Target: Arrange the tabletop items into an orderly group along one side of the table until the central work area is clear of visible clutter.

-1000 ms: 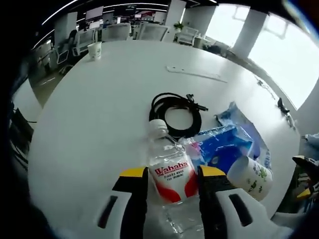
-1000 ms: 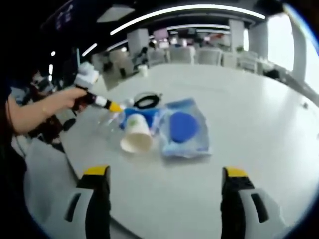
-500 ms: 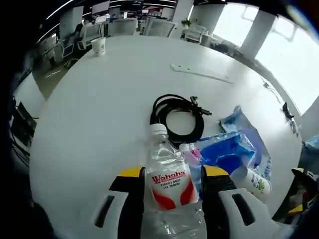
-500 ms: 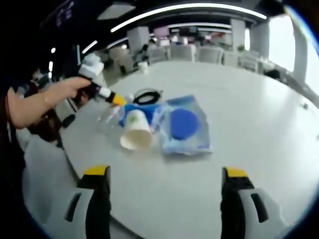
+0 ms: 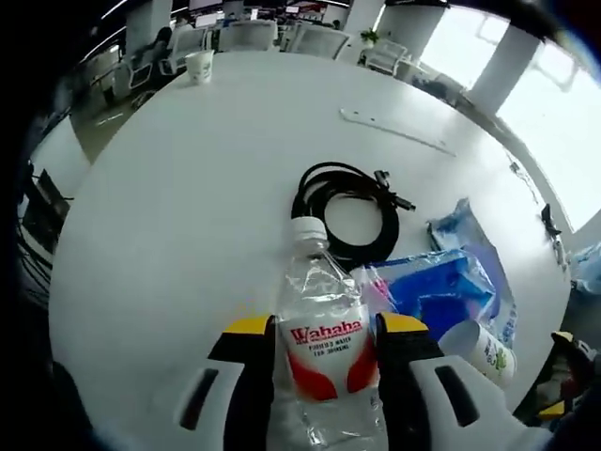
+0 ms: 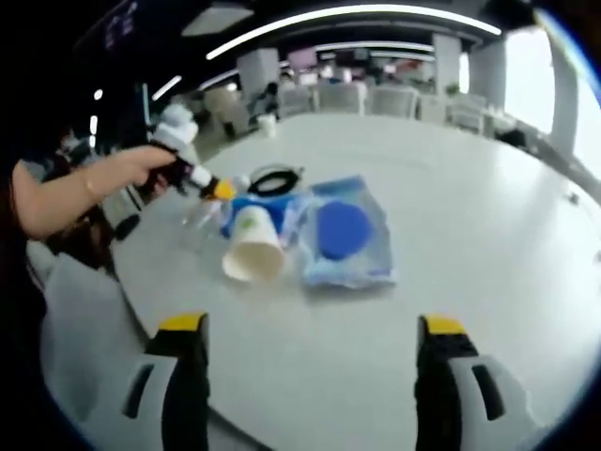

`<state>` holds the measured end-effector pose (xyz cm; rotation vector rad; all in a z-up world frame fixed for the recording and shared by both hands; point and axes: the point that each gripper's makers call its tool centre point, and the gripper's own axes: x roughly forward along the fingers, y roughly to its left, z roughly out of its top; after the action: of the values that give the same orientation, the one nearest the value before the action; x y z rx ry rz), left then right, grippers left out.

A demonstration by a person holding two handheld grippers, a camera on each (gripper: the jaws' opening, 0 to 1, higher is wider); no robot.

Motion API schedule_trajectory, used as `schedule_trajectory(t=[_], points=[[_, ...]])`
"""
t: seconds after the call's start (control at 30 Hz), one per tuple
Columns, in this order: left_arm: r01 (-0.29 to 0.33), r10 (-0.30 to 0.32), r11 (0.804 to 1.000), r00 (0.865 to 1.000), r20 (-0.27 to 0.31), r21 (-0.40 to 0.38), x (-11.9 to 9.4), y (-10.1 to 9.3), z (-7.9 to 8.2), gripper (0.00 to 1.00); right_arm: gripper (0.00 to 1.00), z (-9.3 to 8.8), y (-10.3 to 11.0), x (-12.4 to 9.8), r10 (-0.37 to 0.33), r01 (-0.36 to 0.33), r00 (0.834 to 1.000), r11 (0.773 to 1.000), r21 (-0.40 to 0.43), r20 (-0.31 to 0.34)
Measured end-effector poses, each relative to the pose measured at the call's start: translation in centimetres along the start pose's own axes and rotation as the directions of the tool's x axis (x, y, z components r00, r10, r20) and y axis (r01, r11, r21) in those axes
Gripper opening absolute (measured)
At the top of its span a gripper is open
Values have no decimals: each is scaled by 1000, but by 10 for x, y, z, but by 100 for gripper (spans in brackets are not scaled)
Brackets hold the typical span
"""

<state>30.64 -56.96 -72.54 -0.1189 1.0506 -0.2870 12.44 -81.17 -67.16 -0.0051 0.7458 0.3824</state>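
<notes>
Left gripper (image 5: 325, 343) fingers are clamping water bottle (image 5: 322, 329) at lower center; right gripper (image 6: 313, 331) fingers are sitting wide apart over surface (image 6: 488, 216).

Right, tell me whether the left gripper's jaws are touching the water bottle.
Touching. In the left gripper view the left gripper has both yellow-tipped jaws pressed against the sides of the water bottle, at its red label, with no gap on either side.

Office chairs (image 5: 310, 38) (pale ones) line the table's (image 5: 169, 207) far edge.
</notes>
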Motion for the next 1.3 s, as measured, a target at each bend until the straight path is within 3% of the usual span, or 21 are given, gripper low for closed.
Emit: schedule_trajectory(t=[0.13, 0.23, 0.73, 0.97, 1.3], points=[[-8, 8, 1000, 1000, -3, -5, 0, 1, 0, 41, 88, -3, 1, 1, 1, -1, 1000, 1000, -3, -8], [6, -6, 999, 1000, 1, -54, 0, 3, -1, 38, 88, -2, 1, 1, 1, -1, 1000, 1000, 0, -6], [64, -64, 998, 998, 12, -17, -9, 3, -1, 32, 88, 3, -1, 2, -4, 4, 1000, 1000, -10, 2], [87, -85, 996, 994, 62, -27, -17, 4, 0, 32, 88, 5, -2, -1, -11, 12, 1000, 1000, -10, 10], [90, -88, 996, 979, 184, -5, -37, 5, 15, 32, 88, 10, -3, -3, -14, 15, 1000, 1000, -11, 27]])
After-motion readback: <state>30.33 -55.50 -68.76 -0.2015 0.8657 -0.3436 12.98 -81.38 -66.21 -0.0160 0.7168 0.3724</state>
